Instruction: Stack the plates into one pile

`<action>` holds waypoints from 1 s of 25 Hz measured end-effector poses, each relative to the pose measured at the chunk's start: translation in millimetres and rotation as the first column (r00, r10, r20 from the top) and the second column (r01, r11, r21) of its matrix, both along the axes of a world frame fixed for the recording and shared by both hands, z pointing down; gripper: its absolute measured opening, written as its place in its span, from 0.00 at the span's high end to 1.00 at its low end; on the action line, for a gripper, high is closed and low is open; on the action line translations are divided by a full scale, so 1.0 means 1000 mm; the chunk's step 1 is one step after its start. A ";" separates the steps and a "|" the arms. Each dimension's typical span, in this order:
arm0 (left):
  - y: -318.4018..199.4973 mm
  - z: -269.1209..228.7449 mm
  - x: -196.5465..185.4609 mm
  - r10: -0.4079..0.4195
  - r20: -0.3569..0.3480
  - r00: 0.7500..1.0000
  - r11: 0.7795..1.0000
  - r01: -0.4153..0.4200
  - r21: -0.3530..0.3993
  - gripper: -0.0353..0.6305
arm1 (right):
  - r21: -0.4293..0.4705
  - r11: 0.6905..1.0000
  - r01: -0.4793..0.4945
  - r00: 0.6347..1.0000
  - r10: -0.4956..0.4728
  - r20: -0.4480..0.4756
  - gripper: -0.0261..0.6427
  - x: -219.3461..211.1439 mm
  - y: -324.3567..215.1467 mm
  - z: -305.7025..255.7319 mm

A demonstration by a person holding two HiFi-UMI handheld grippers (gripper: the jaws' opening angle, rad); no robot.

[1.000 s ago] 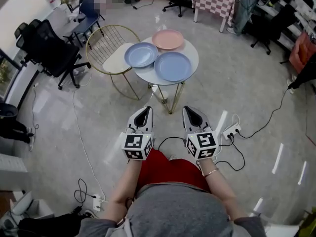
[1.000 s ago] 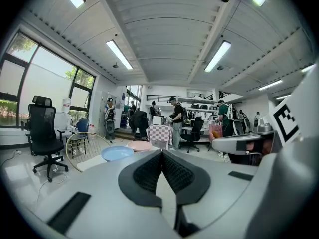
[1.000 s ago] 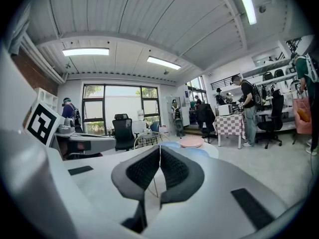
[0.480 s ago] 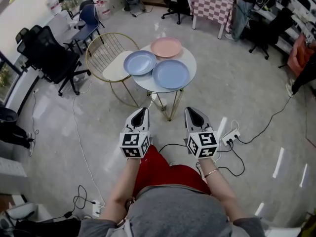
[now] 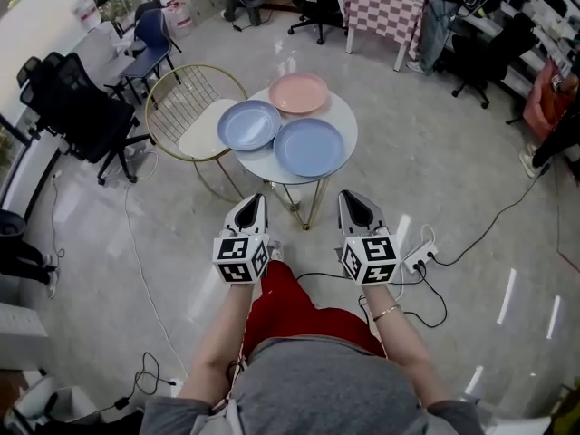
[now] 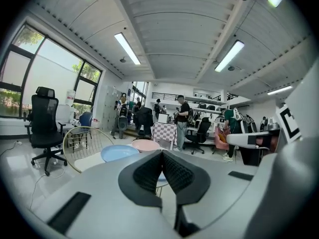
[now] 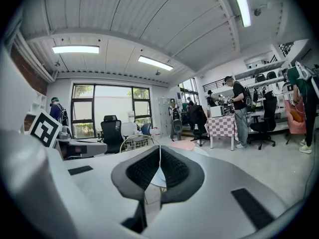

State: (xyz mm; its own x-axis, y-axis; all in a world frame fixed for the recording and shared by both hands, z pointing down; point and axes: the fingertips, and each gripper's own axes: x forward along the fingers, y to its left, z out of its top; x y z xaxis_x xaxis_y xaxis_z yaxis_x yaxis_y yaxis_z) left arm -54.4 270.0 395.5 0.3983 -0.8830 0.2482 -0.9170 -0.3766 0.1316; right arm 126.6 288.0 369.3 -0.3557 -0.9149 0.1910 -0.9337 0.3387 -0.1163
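Three plates lie side by side on a small round white table (image 5: pixel 350 121): a pink plate (image 5: pixel 298 92) at the back, a blue plate (image 5: pixel 248 124) on the left, and a second blue plate (image 5: pixel 309 147) nearest me. My left gripper (image 5: pixel 252 208) and right gripper (image 5: pixel 355 203) hover side by side short of the table, above the floor, both shut with nothing between the jaws. The left gripper view shows its closed jaws (image 6: pixel 162 153) in front of the left blue plate (image 6: pixel 118 152) and the pink plate (image 6: pixel 145 144). The pink plate (image 7: pixel 183 145) also shows beyond the right gripper (image 7: pixel 160 151).
A gold wire chair (image 5: pixel 195 107) stands against the table's left side. A black office chair (image 5: pixel 77 107) is farther left. A power strip with cables (image 5: pixel 417 256) lies on the floor to the right. A checkered table (image 5: pixel 385 12) and people stand at the back.
The table with the plates has drawn nearer in the head view as I stepped toward it. Both grippers travelled forward with me, still shut and side by side.
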 end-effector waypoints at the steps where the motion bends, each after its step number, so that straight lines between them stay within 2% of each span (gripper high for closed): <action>1: -0.009 0.002 -0.001 0.005 0.008 1.000 1.000 -0.005 -0.003 0.92 | -0.007 1.000 -0.007 1.000 0.007 -0.002 0.92 0.000 -0.008 0.003; 11: -0.121 0.027 -0.018 0.085 0.086 0.993 0.996 -0.081 -0.047 0.92 | -0.090 0.994 -0.053 0.999 0.053 -0.003 0.92 -0.018 -0.106 0.037; 16: -0.174 0.037 -0.035 0.105 0.085 0.991 0.992 -0.099 -0.078 0.92 | -0.138 0.987 -0.077 0.997 0.077 -0.006 0.92 -0.032 -0.158 0.050; 25: -0.250 0.058 -0.079 0.133 0.080 0.988 0.983 -0.121 -0.140 0.92 | -0.174 0.974 -0.147 0.989 0.146 -0.019 0.92 -0.059 -0.232 0.057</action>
